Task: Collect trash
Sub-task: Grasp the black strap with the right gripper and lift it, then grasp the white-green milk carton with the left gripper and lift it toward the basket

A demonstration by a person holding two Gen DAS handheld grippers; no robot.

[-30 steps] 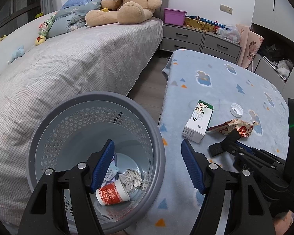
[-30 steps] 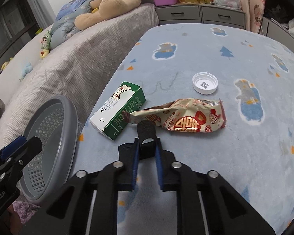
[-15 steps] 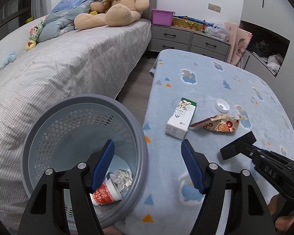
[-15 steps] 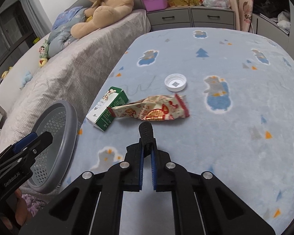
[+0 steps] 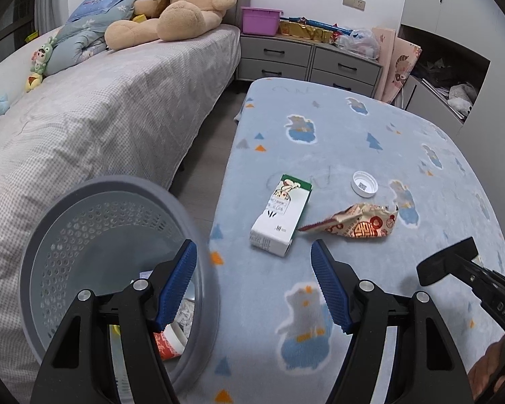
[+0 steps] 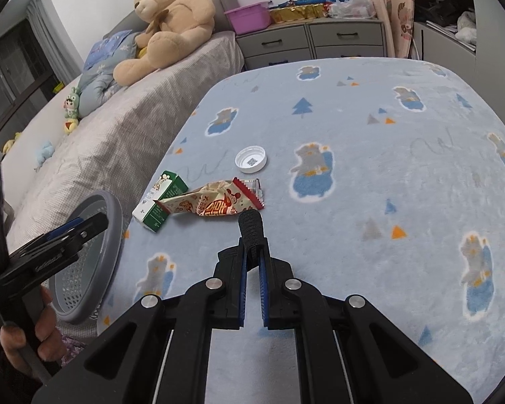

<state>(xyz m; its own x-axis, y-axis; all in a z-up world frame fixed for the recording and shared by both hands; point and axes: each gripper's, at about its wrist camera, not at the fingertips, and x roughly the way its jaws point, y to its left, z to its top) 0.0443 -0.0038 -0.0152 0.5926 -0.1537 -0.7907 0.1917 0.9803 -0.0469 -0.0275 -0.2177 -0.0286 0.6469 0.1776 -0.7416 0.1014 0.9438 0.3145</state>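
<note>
A green-and-white carton (image 5: 281, 214) (image 6: 159, 200), a red-and-cream snack wrapper (image 5: 358, 224) (image 6: 215, 201) and a white bottle cap (image 5: 363, 184) (image 6: 250, 159) lie on the light blue blanket. A grey perforated trash basket (image 5: 80, 235) (image 6: 99, 256) stands at the blanket's left edge, holding a red paper cup (image 5: 166, 346) and crumpled paper. My left gripper (image 5: 254, 286) is open and empty, between basket and carton. My right gripper (image 6: 251, 262) is shut on a black cylindrical object (image 6: 250, 227), just short of the wrapper.
A bed with grey checked cover (image 5: 94, 124) runs along the left, with a large teddy bear (image 5: 181, 3) and small toys. Grey drawers (image 5: 306, 57) with a purple box stand at the back. A narrow floor gap separates bed and blanket.
Both grippers have pulled back from the trash. My left gripper swung right, away from over the basket toward the blanket. The trash items have not moved.
</note>
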